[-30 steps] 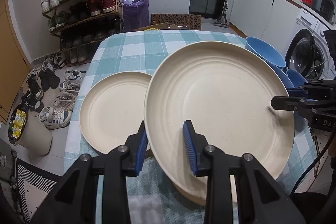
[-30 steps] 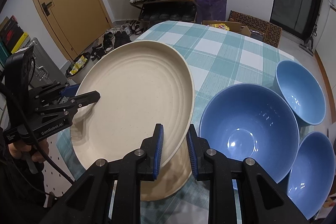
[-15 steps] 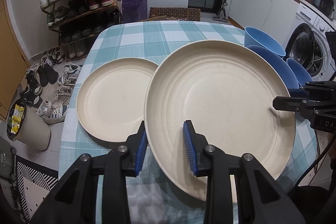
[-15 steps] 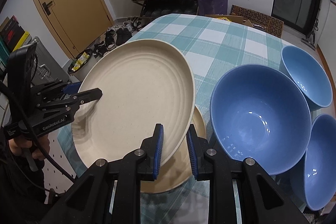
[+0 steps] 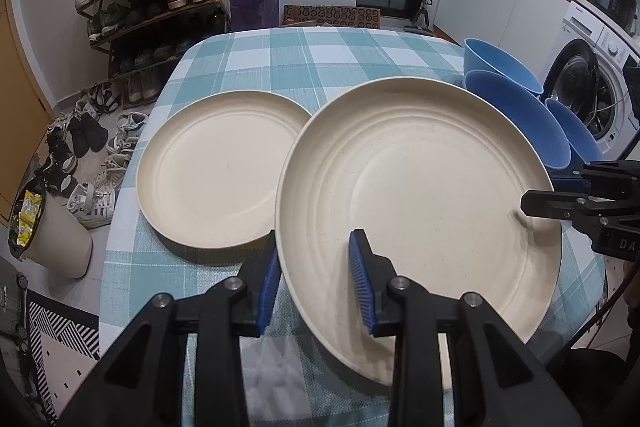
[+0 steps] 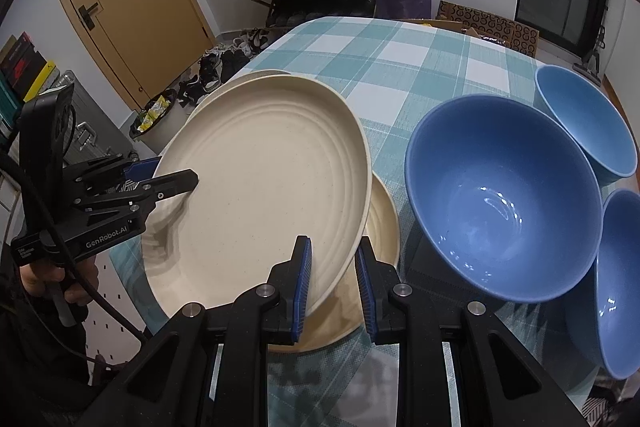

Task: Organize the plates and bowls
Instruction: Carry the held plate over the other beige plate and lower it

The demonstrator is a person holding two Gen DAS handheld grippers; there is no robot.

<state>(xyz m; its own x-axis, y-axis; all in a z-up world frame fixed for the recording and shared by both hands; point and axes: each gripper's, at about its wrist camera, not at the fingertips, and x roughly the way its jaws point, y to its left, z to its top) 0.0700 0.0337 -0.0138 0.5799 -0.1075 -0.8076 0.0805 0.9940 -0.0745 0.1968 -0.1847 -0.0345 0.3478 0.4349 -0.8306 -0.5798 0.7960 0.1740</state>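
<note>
- Left hand-held gripper [image 5: 314, 277]: jaws narrowed onto the near-left rim of the large cream plate [image 5: 420, 211], one pad under, one on the inner face. Plate is clear of the counter [image 5: 280, 63], tilted.
- Right hand-held gripper [image 6: 333, 281]: clamped tight on the opposite rim of the same plate [image 6: 264, 187]. Both grippers share the load.
- Directly beneath the held plate, just ahead of the right gripper: a second cream plate [image 6: 382, 223] flat on the counter, partly hidden. Judged the stacking target.
- Left of the left gripper, a little ahead: a third cream plate [image 5: 220, 167] lying flat, its edge just beside the held one.
- Right of the right gripper: large blue bowl [image 6: 504, 195], two smaller blue bowls [image 6: 584, 123] beyond and beside it, close together.
- Risks, as judged: uneven lowering by the two hands could twist the rim out of a pad; the thin edge grips give little margin. Drift rightward could knock the large bowl. An off-centre landing leaves the stack lopsided.
</note>
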